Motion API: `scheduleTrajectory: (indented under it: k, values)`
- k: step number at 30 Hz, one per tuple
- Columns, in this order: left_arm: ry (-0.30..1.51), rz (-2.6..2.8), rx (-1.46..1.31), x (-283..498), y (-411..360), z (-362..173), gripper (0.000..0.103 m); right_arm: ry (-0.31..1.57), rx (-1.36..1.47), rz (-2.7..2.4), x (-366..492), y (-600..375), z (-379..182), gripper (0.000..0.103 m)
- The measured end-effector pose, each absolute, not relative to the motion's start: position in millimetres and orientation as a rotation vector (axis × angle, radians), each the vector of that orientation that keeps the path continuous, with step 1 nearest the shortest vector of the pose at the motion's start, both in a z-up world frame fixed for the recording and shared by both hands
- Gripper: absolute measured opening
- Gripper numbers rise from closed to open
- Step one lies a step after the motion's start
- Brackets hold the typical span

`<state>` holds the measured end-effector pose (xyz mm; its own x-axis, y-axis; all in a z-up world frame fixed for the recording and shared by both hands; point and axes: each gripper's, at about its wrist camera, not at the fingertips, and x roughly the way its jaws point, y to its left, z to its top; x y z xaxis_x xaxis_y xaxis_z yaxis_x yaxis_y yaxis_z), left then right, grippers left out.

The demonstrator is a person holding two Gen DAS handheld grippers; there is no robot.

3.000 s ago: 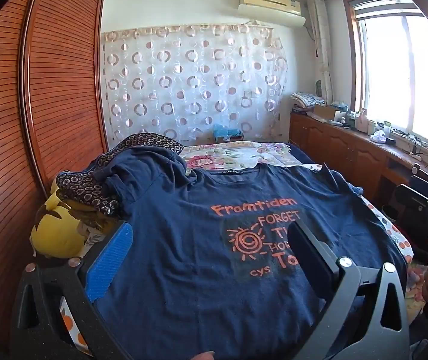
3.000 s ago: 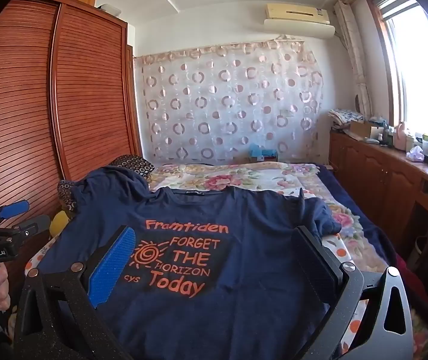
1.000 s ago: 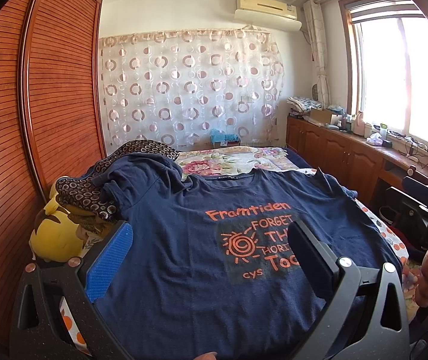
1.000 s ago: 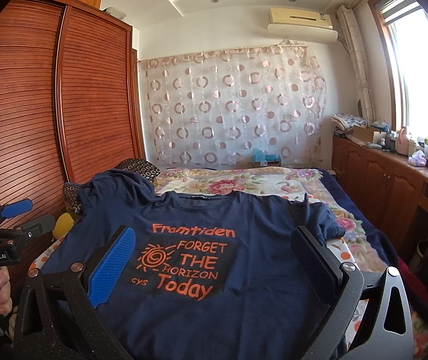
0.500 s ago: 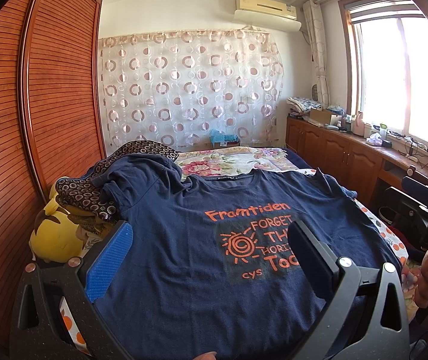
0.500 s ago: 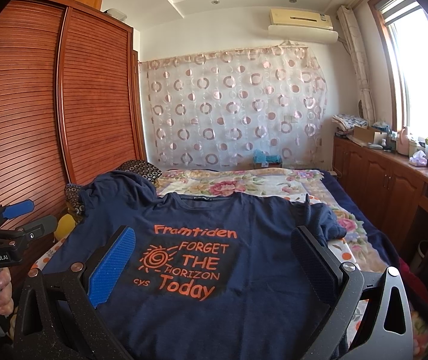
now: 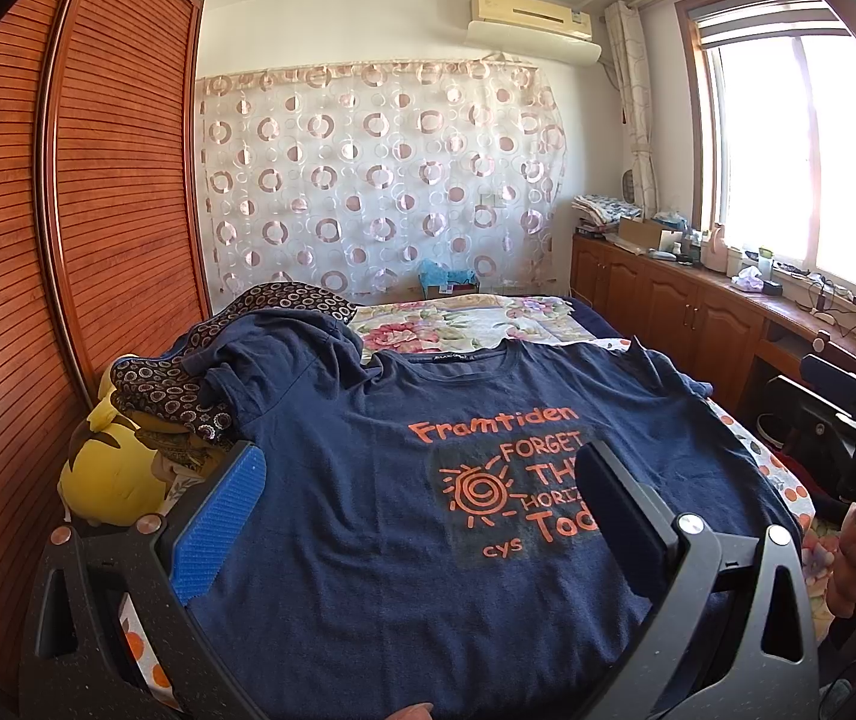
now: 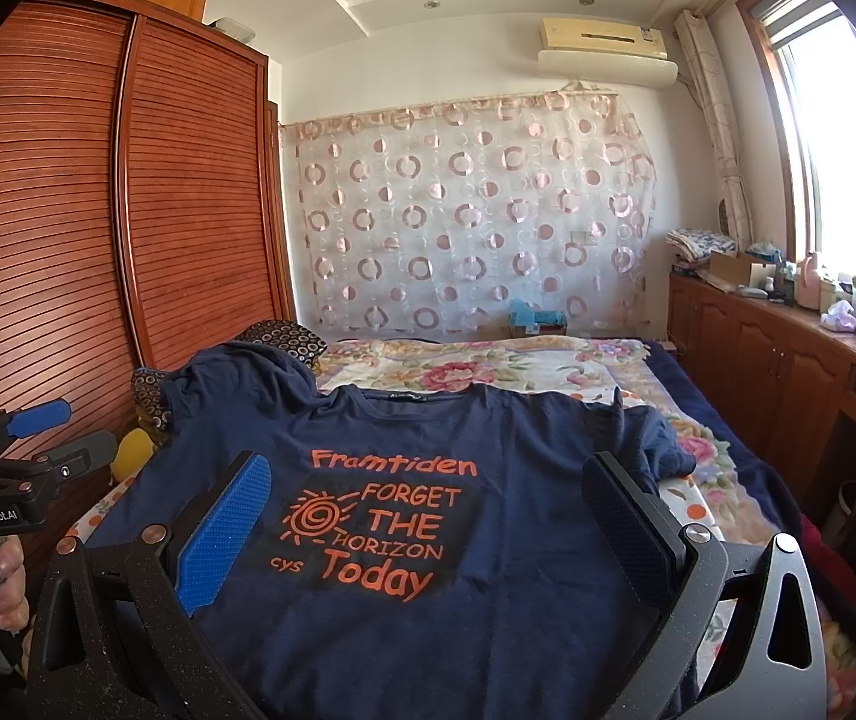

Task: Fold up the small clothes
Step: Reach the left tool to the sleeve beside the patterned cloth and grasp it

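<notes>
A bedroom, seen from two cameras held low over a bed (image 8: 721, 462). A navy T-shirt (image 7: 380, 480) lies spread face up across the near part of the bed, its collar toward the far wall, with orange lettering on the chest that reads "Framtiden, FORGET THE HORIZON Today" beside a spiral sun. Its left sleeve (image 7: 284, 360) is bunched up over a dark patterned cloth (image 7: 170, 384); its right sleeve (image 8: 649, 432) is crumpled near the bed's right side. The bed beyond the shirt is covered by a flowered sheet (image 8: 463, 372). A yellow plush toy (image 7: 110, 474) sits at the bed's left edge, against a tall wardrobe (image 8: 68, 210) with slatted reddish wood doors.

The left gripper (image 7: 422, 498) hovers above the shirt with its jaws spread wide, holding nothing. The right gripper (image 8: 428, 510) is likewise wide apart and empty, over the printed chest.

On the far wall hangs a sheer curtain (image 8: 475, 210) patterned with pink rings, with an air conditioner (image 8: 604, 51) above it. A bright window (image 7: 811, 150) fills the right wall, over low wooden cabinets (image 7: 667, 306) whose top is cluttered with small items
</notes>
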<state>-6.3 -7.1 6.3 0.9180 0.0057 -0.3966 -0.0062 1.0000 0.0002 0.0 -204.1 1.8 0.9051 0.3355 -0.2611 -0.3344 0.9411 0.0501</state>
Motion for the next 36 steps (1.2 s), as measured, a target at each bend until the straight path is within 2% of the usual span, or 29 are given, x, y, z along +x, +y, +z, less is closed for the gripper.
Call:
scheduleTrajectory:
  k: [11, 36]
  values:
    - [0.446, 0.013, -0.009, -0.4, -8.4, 0.7, 0.103, 0.306, 0.007, 0.364, 9.9, -200.1, -9.4, 0.103]
    - [0.602, 0.117, -0.054, 49.1, 84.2, -56.9, 0.103, 0.472, -0.061, 0.459, 91.1, -153.5, -42.9, 0.103]
